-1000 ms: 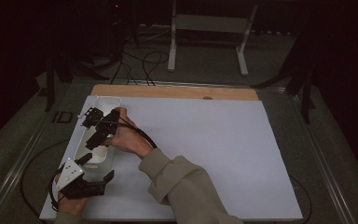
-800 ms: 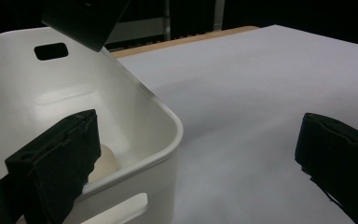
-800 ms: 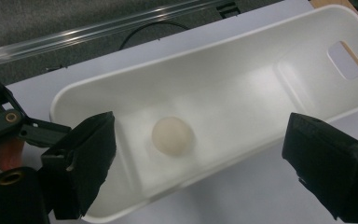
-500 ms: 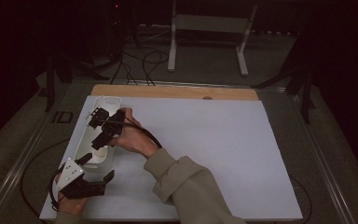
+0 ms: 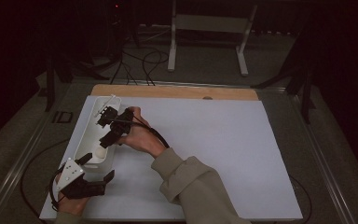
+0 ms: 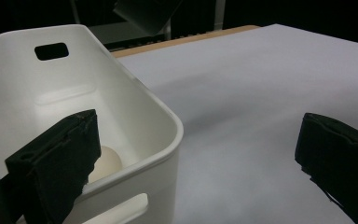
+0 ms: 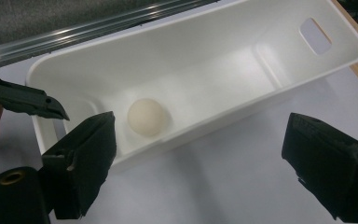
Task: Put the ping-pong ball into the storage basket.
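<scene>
Probably light, smooth, rolls easily — the ball (image 7: 145, 116) in the white bin (image 7: 242, 42); grip across its middle. Both grippers — left (image 5: 100, 168), right (image 5: 103, 128) — wide, empty.

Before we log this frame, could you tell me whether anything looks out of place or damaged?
Nothing stands out. The white bin sits flat and intact on the table, and the ball rests inside on its floor.
</scene>
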`<state>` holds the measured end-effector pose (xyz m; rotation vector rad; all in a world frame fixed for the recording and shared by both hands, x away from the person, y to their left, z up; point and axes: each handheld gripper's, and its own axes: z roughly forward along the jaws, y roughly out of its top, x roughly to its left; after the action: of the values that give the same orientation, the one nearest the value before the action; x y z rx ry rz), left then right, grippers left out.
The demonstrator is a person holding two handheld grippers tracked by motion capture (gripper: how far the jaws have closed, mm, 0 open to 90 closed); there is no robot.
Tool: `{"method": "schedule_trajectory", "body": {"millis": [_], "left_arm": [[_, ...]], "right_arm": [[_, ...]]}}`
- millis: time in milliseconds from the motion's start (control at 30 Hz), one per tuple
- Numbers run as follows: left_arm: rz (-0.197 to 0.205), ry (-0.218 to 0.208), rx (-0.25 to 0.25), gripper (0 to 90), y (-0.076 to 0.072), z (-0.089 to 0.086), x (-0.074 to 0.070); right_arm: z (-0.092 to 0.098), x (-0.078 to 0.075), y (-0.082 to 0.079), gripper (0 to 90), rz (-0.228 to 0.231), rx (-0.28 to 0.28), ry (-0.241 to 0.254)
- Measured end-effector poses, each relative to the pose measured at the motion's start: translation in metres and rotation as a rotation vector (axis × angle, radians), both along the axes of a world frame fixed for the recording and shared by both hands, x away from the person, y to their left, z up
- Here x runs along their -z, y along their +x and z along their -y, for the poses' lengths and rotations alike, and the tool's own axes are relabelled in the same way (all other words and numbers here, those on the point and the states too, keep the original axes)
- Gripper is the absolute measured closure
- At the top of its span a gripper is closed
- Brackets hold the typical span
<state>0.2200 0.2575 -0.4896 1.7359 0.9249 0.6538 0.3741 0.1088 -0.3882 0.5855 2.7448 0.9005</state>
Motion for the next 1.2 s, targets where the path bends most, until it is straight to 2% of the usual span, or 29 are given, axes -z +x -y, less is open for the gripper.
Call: {"method": "schedule_trajectory", "body": {"millis": [467,900,1033,1200], "left_arm": [[-0.001,0.004,-0.001,0.6,0.000,0.000,0.000],[-0.001,0.004,-0.001,0.6,0.000,0.000,0.000],[-0.001,0.005,-0.001,0.7,0.001,0.001,0.000],[-0.001,0.005,-0.004,0.7,0.001,0.001,0.000]], "right_arm": [[0.024,-0.003,0.003,9.5,0.029,0.040,0.007],[0.053,-0.001,0.003,9.4,0.030,0.073,0.015],[0.069,0.000,0.003,9.5,0.034,0.094,0.024],[0.100,0.002,0.004,9.6,0.034,0.143,0.042]]}}
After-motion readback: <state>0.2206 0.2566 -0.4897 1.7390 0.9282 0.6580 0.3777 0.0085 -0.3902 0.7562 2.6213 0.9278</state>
